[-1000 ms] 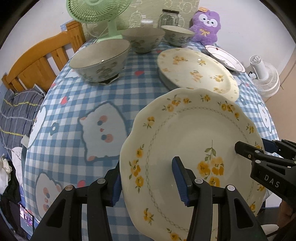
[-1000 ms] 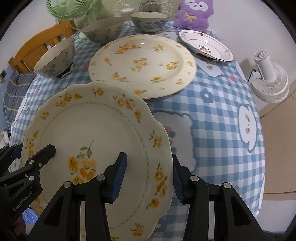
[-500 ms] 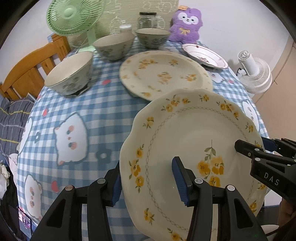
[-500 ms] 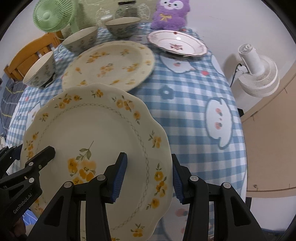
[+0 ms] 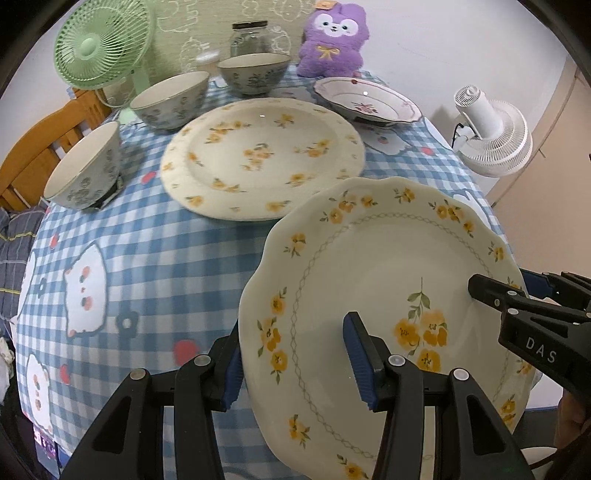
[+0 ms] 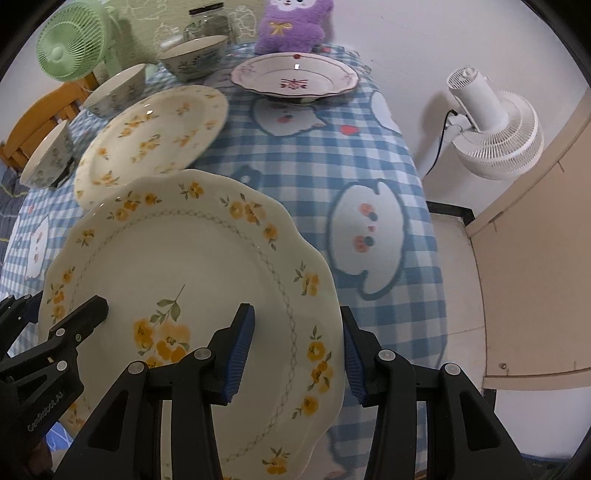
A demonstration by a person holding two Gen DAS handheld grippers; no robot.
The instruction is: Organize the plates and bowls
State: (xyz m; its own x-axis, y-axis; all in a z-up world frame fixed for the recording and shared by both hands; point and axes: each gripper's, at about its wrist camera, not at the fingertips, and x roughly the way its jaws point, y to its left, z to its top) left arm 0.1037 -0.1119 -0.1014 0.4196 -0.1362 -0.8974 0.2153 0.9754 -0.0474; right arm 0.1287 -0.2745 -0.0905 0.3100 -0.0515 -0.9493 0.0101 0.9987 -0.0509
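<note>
Both grippers hold one scalloped cream plate with yellow flowers [image 5: 384,266] [image 6: 192,258] above the near table edge. My left gripper [image 5: 295,354] is shut on its left rim. My right gripper [image 6: 295,350] is shut on its right rim and also shows in the left wrist view [image 5: 517,306]. A round yellow-flower plate [image 5: 262,155] [image 6: 151,136] lies on the table beyond. A red-patterned deep plate [image 5: 365,101] [image 6: 295,77] sits at the back. Three floral bowls [image 5: 85,168] [image 5: 171,99] [image 5: 253,74] stand along the left and back.
The table has a blue checked cloth [image 5: 147,251]. A green fan [image 5: 99,40], a glass jar [image 5: 249,35] and a purple plush [image 5: 332,35] stand at the back. A white fan [image 6: 495,125] stands on the floor at the right. A wooden chair [image 5: 40,147] is at the left.
Both grippers, with the scalloped plate in them, have risen and drawn back to the right. The table items now look farther away and more of the floor at the right shows.
</note>
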